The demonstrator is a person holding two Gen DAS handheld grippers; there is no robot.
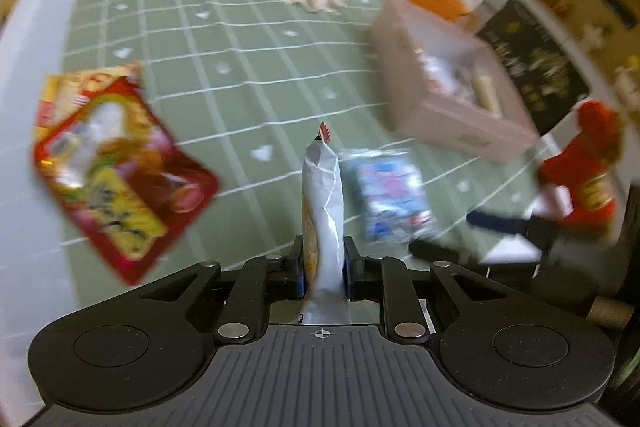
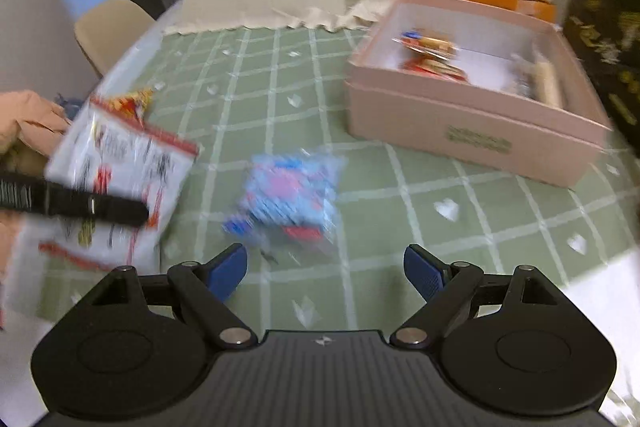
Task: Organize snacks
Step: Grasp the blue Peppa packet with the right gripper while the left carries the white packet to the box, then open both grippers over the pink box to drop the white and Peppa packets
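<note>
Tablecloth [image 1: 240,75]; left fingers [image 1: 352,263] pinching packet [image 1: 324,211].

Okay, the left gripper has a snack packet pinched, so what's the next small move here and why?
Probably carry the white snack packet in the left gripper rightward over the pink box and let go. The box is open and already holds a few snacks, while the right gripper, its jaws wide apart, sits near the blue packet on the table.

Silver snack pack [image 1: 323,211] pinched edge-on between left tongs [image 1: 323,263]. Blue pack [image 2: 290,195] flat, just ahead of open right tongs [image 2: 325,269]. Pink box [image 2: 472,125] farther right, snacks inside.
</note>
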